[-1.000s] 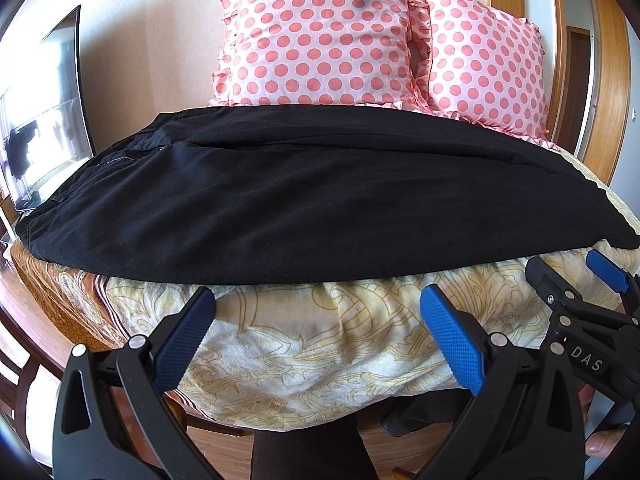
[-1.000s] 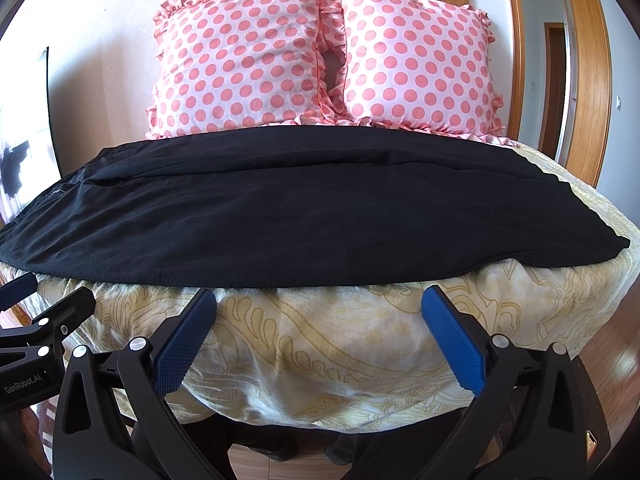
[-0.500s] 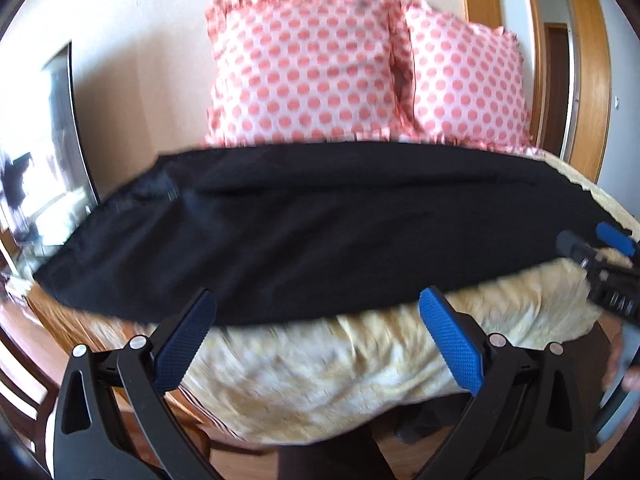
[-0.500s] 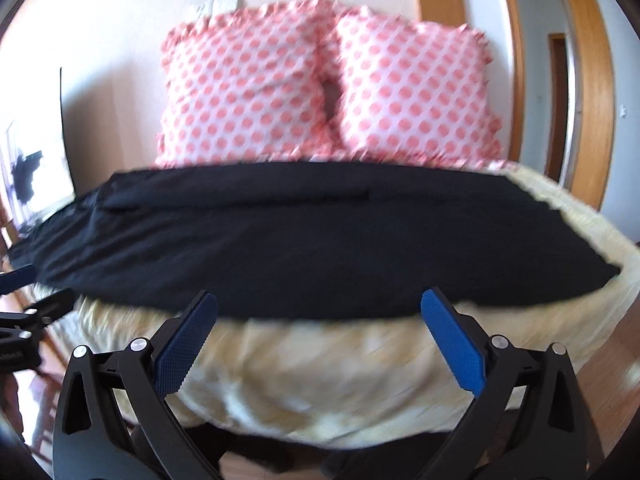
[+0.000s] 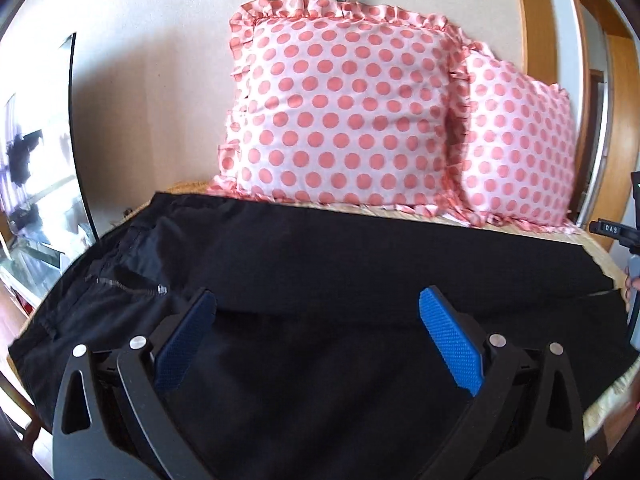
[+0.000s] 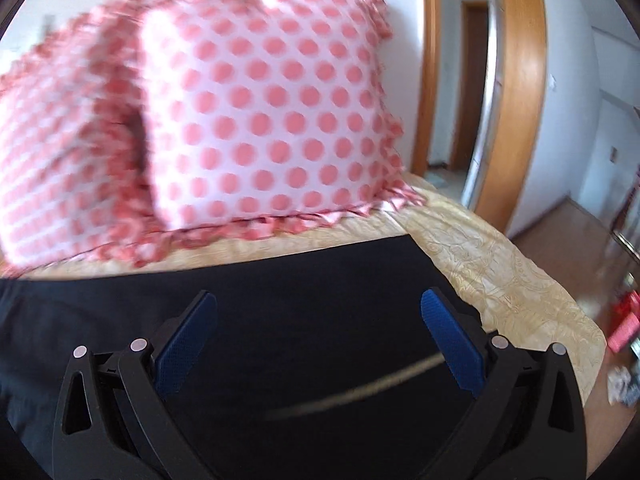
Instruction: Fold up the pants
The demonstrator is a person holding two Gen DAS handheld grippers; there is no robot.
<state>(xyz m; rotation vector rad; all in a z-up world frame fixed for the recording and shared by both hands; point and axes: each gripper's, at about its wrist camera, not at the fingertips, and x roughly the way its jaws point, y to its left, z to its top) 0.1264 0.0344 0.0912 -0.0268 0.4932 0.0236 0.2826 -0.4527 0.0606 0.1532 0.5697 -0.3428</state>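
Black pants [image 5: 320, 264] lie flat across the bed, waist and zipper [image 5: 124, 286] at the left, leg ends at the right [image 6: 360, 280]. My left gripper [image 5: 316, 312] is open, low over the pants near the waist end. My right gripper [image 6: 318, 312] is open, low over the leg end; a thin pale gap [image 6: 360, 392] shows between the two legs. The right gripper's body shows at the right edge of the left wrist view [image 5: 624, 236]. Neither gripper holds cloth.
Two pink polka-dot pillows [image 5: 344, 120] [image 6: 264, 116] stand against the wall behind the pants. The yellow patterned bedspread [image 6: 500, 276] shows at the right. A glass cabinet [image 5: 40, 184] stands left of the bed; a wooden door frame [image 6: 516, 92] and floor are at the right.
Both grippers moved forward from beyond the bed's front edge to low over the pants, the left toward the waist end, the right toward the leg end. Both stayed open.
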